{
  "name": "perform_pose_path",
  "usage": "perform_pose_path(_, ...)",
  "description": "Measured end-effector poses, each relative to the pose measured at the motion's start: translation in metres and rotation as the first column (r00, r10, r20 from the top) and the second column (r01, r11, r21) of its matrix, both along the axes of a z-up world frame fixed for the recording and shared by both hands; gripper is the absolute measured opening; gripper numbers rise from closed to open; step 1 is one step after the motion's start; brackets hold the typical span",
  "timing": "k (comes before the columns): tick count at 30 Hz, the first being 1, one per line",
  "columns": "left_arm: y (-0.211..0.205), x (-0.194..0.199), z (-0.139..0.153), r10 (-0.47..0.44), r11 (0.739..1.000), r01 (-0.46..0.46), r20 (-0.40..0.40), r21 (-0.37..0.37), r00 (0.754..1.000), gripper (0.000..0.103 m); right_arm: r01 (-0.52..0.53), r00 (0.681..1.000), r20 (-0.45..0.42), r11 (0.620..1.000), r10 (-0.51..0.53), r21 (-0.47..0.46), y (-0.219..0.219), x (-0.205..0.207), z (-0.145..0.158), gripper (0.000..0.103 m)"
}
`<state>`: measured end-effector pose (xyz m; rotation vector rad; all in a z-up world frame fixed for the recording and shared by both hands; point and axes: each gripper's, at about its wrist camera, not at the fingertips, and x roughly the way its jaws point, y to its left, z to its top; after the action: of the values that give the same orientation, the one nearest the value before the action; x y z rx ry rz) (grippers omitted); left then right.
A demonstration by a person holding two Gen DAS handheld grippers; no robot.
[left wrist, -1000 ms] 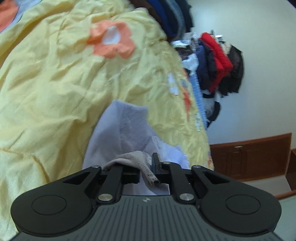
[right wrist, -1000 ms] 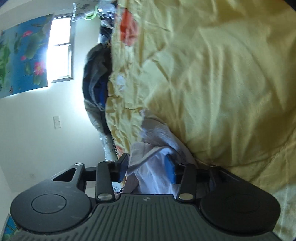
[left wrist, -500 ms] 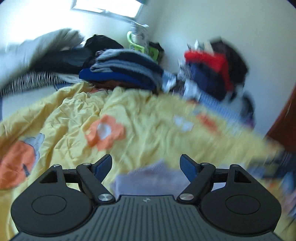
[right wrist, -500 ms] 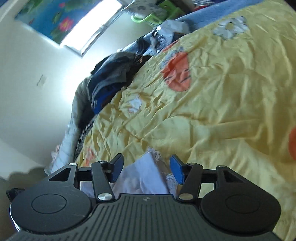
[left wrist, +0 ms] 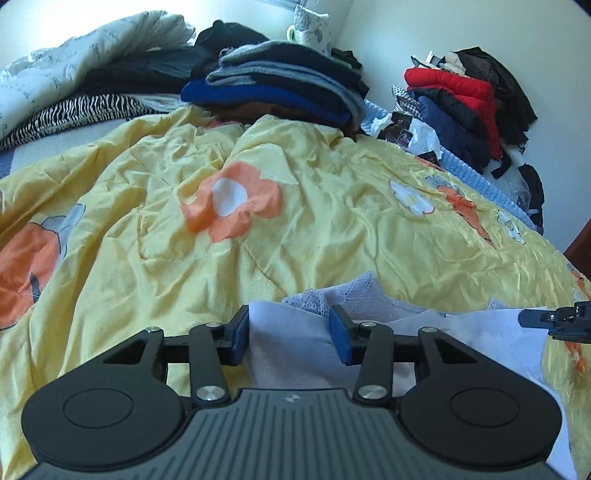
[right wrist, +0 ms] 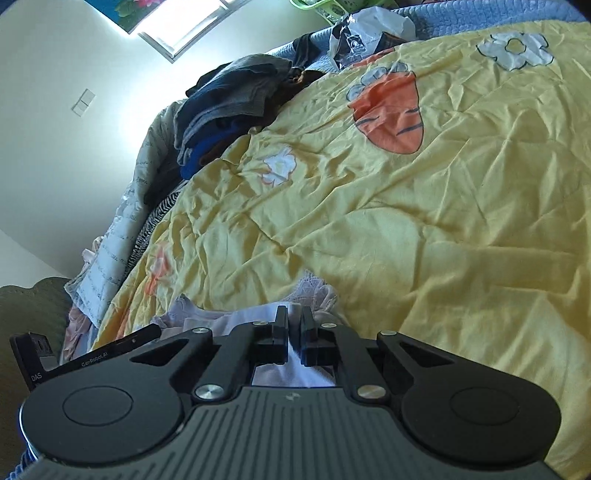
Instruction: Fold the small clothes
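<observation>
A small pale lavender-white garment [left wrist: 436,332] with a lace edge [left wrist: 354,291] lies at the near edge of a yellow quilt [left wrist: 295,229]. My left gripper [left wrist: 290,325] hovers over its left part. The blue pads [left wrist: 240,338] are closing, with cloth between them but not squeezed. The tip of my right gripper [left wrist: 554,319] shows at the garment's right end. In the right wrist view my right gripper [right wrist: 294,325] is shut on a fold of the white garment [right wrist: 251,317], which bunches up in front of it.
Stacks of dark folded clothes [left wrist: 280,81] and a heap with a red jacket [left wrist: 454,85] sit at the far side of the bed. Zebra-striped fabric [left wrist: 74,110] and a white duvet [left wrist: 74,48] lie far left. A plastic bag [right wrist: 369,26] lies by the window wall.
Both grippers rolled from sideways to nearly upright. The left let go of the beige-edged fold, opened wide, then narrowed again. The right rose a little and shut on the white cloth.
</observation>
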<state>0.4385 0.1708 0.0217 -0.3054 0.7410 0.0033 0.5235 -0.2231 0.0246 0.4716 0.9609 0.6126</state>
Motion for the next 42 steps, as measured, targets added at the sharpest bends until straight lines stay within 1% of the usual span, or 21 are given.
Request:
perform_pose_path(2, -0.005, -0.003, 0.001, -0.02, 0.999, 0.02, 0.006, 0.037, 1.0, 0.044, 0.0, 1.0, -0.005, 1.0, 0.0, -0.01, 0.001, 0.001, -0.001, 0.015)
perform_pose_path(5, -0.007, -0.005, 0.003, -0.025, 0.998, 0.025, 0.006, 0.059, 1.0, 0.043, 0.013, 1.0, -0.01, 1.0, -0.013, -0.001, 0.0, 0.002, -0.004, 0.012)
perform_pose_path(7, -0.005, -0.005, 0.004, -0.023, 0.999, 0.023, 0.008, 0.044, 1.0, 0.015, 0.017, 1.0, -0.013, 1.0, -0.017, 0.011, -0.001, 0.001, -0.004, 0.008)
perform_pose_path(8, -0.003, -0.005, 0.006, -0.016, 0.999, 0.015, 0.015, 0.035, 1.0, 0.005, 0.021, 1.0, -0.008, 1.0, -0.021, 0.021, -0.002, 0.0, -0.003, 0.008)
perform_pose_path(14, -0.011, -0.017, 0.026, -0.043, 0.997, 0.033, 0.133, 0.076, 0.99, 0.005, 0.091, 0.995, 0.023, 0.99, -0.094, 0.108, -0.026, -0.008, 0.007, 0.007)
perform_pose_path(17, -0.014, 0.0, 0.009, -0.038, 0.993, 0.031, 0.059, 0.115, 0.998, 0.005, 0.128, 0.991, -0.053, 0.99, -0.125, 0.061, -0.03, -0.001, -0.02, 0.006)
perform_pose_path(19, -0.016, 0.008, -0.004, -0.038, 0.989, 0.036, 0.013, 0.141, 0.999, 0.005, 0.143, 0.988, -0.062, 0.986, -0.139, 0.08, -0.028, -0.003, -0.03, 0.006)
perform_pose_path(21, -0.019, 0.005, -0.001, -0.024, 0.986, 0.018, 0.037, 0.164, 0.999, 0.01, 0.155, 0.988, -0.037, 0.985, -0.152, 0.071, -0.024, -0.006, -0.029, 0.006)
perform_pose_path(22, -0.021, 0.003, 0.002, -0.025, 0.985, 0.019, 0.036, 0.172, 0.999, 0.012, 0.161, 0.987, -0.033, 0.985, -0.159, 0.062, -0.023, -0.007, -0.028, 0.016)
perform_pose_path(25, -0.019, -0.016, 0.017, -0.031, 0.979, 0.014, 0.083, 0.202, 0.996, 0.031, 0.218, 0.975, -0.058, 0.971, -0.213, 0.096, -0.032, -0.012, -0.02, 0.018)
perform_pose_path(27, -0.021, -0.037, 0.031, -0.027, 0.973, -0.01, 0.157, 0.23, 0.987, 0.045, 0.243, 0.97, -0.026, 0.956, -0.242, 0.161, -0.04, -0.024, -0.005, 0.03)
perform_pose_path(28, -0.023, -0.046, 0.037, -0.027, 0.976, -0.016, 0.192, 0.217, 0.981, 0.05, 0.224, 0.974, -0.004, 0.954, -0.228, 0.199, -0.04, -0.031, 0.004, 0.036)
perform_pose_path(29, -0.026, -0.055, 0.041, -0.032, 0.984, -0.01, 0.232, 0.179, 0.972, 0.06, 0.193, 0.98, 0.006, 0.956, -0.199, 0.219, -0.035, -0.036, 0.009, 0.036)
perform_pose_path(30, -0.032, -0.062, 0.042, -0.046, 0.989, 0.008, 0.257, 0.149, 0.965, 0.063, 0.16, 0.986, 0.008, 0.96, -0.166, 0.229, -0.027, -0.04, 0.012, 0.036)
perform_pose_path(32, -0.054, -0.064, 0.036, -0.104, 0.986, 0.068, 0.24, 0.154, 0.965, 0.063, 0.077, 0.997, -0.012, 0.97, -0.076, 0.229, -0.004, -0.043, 0.01, 0.037)
perform_pose_path(35, -0.083, -0.055, 0.012, -0.155, 0.976, 0.13, 0.138, 0.176, 0.978, 0.063, 0.037, 0.998, -0.044, 0.995, -0.033, 0.093, 0.028, -0.037, -0.008, 0.039)
perform_pose_path(36, -0.087, -0.051, 0.004, -0.152, 0.976, 0.134, 0.096, 0.173, 0.984, 0.063, 0.054, 0.997, -0.056, 0.998, -0.052, 0.033, 0.031, -0.033, -0.016, 0.032)
perform_pose_path(37, -0.09, -0.048, -0.003, -0.149, 0.973, 0.136, 0.061, 0.185, 0.987, 0.063, 0.073, 0.996, -0.056, 0.997, -0.071, 0.032, 0.028, -0.031, -0.024, 0.017)
perform_pose_path(38, -0.093, -0.048, -0.01, -0.155, 0.966, 0.141, 0.05, 0.215, 0.987, 0.063, 0.104, 0.992, -0.074, 0.993, -0.1, 0.053, 0.02, -0.029, -0.028, 0.009)
perform_pose_path(40, -0.097, -0.052, -0.018, -0.174, 0.957, 0.148, 0.084, 0.252, 0.981, 0.063, 0.166, 0.98, -0.131, 0.98, -0.151, 0.109, 0.002, -0.023, -0.037, 0.002)
perform_pose_path(42, -0.1, -0.052, -0.021, -0.177, 0.951, 0.147, 0.09, 0.272, 0.98, 0.064, 0.175, 0.977, -0.148, 0.973, -0.153, 0.148, -0.007, -0.021, -0.046, 0.002)
